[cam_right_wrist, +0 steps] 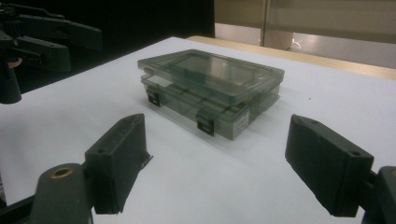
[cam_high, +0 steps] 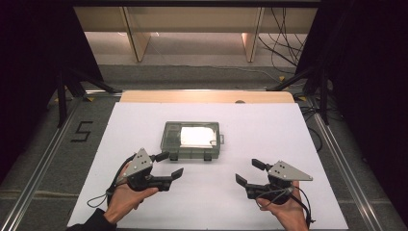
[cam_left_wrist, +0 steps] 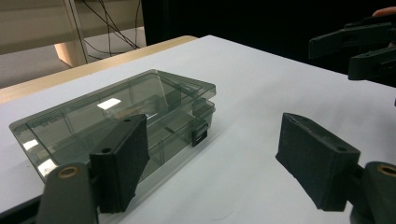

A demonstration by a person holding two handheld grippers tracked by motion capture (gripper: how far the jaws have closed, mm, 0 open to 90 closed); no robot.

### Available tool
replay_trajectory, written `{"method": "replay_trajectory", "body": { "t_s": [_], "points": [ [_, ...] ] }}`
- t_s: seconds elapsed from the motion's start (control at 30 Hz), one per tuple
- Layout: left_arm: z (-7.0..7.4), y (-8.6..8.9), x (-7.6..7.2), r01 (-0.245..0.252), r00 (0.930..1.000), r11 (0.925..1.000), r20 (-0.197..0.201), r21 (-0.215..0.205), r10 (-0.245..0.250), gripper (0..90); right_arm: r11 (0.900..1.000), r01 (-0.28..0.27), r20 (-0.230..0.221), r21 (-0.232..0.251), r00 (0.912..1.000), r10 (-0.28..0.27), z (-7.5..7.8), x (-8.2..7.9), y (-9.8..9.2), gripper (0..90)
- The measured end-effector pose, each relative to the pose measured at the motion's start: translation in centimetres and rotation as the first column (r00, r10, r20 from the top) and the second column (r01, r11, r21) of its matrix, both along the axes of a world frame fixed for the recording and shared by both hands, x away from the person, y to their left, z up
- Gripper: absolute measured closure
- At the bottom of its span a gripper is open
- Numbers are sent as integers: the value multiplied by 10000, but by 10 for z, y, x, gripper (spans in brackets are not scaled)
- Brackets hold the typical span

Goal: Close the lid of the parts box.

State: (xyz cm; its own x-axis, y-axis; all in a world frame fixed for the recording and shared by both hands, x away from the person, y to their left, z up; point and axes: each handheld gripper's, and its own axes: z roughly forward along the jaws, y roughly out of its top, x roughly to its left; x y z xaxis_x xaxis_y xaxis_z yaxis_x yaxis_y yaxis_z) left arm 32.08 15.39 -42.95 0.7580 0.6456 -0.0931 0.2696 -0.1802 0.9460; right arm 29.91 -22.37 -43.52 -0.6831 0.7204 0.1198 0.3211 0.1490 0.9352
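A white sheet covers the bench (cam_high: pixel 144 120), with a strip of bare wood showing along its far edge and dark curtains to either side of the room. At the middle of the sheet lies a smoky transparent plastic organizer box (cam_high: pixel 191 140), flat on the bench, its lid down and two small black latches on the side that faces the person. Through the lid, dividers between compartments show faintly.

The left gripper (cam_high: pixel 171 165) is held in the person's left hand (cam_high: pixel 126 196), nearer the person than the box and off to its left, with its jaws spread apart and nothing between them. It is near the box's front left corner without touching it. The right gripper (cam_high: pixel 250 172) is held in the right hand (cam_high: pixel 287 211), nearer the person than the box and off to its right, jaws likewise spread wide and empty, clear of the box. Both grippers point inward, toward each other.
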Motion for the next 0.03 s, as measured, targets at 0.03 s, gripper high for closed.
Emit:
{"method": "replay_trajectory", "body": {
  "t_s": [0.03],
  "points": [
    [0,0,0,-13,10000,10000,7,-10,13,240,10000,-2,7,42,10000,2,0,0,0,215]
  ]
}}
